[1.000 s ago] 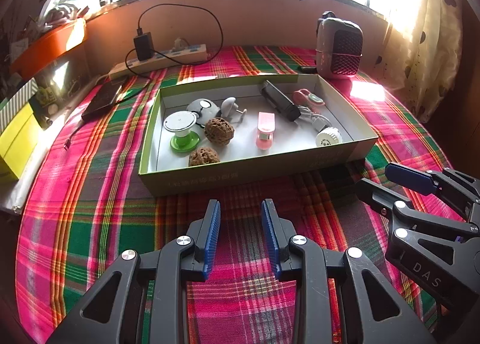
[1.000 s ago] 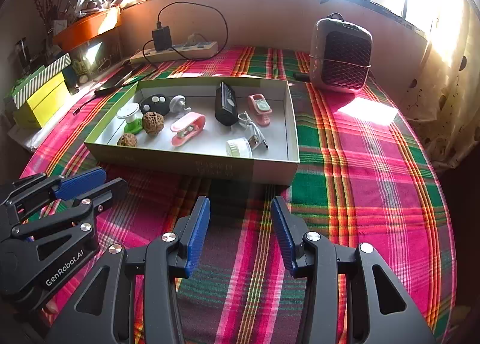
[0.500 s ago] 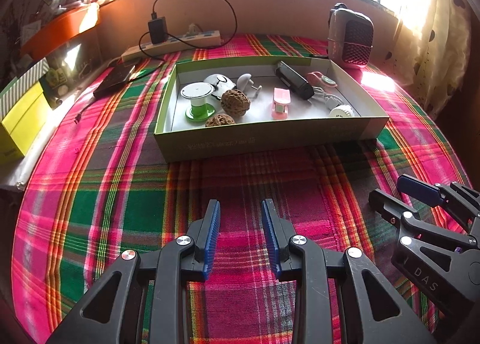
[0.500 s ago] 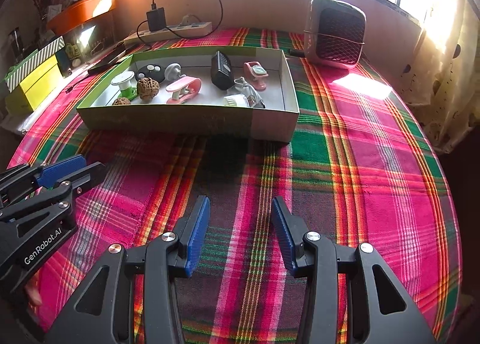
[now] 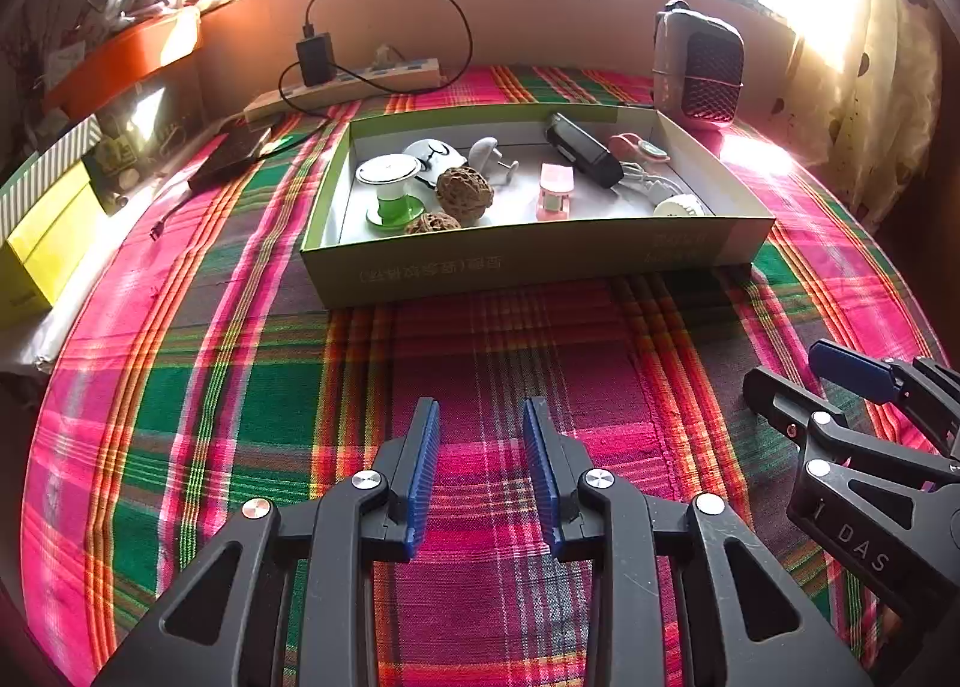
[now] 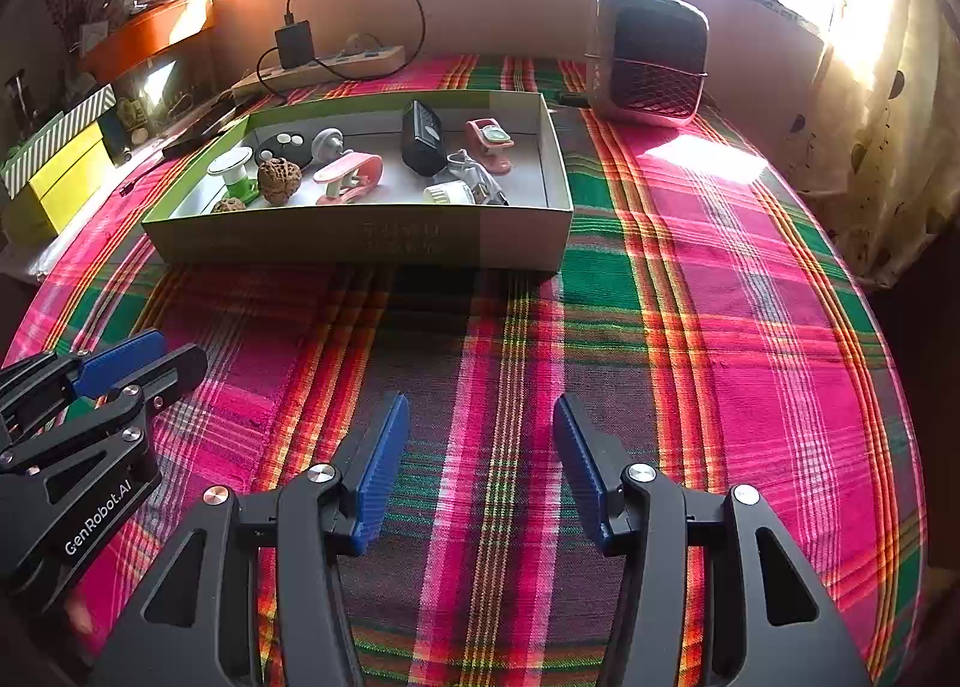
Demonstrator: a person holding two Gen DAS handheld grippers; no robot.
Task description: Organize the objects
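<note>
The box of small objects lies well beyond both empty jaws.

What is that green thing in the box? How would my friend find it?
Find the shallow green box on the plaid cloth. At its left end stands a little stand with a green base and flat white top; the walnuts beside it are brown and wrinkly.

One green cardboard box. Inside it: two walnuts, large and small; two pink clips, long and short; one black device; one green-based white stand; one white round cap. Beyond it: one power strip; one heater. Two grippers, left and right.
</note>
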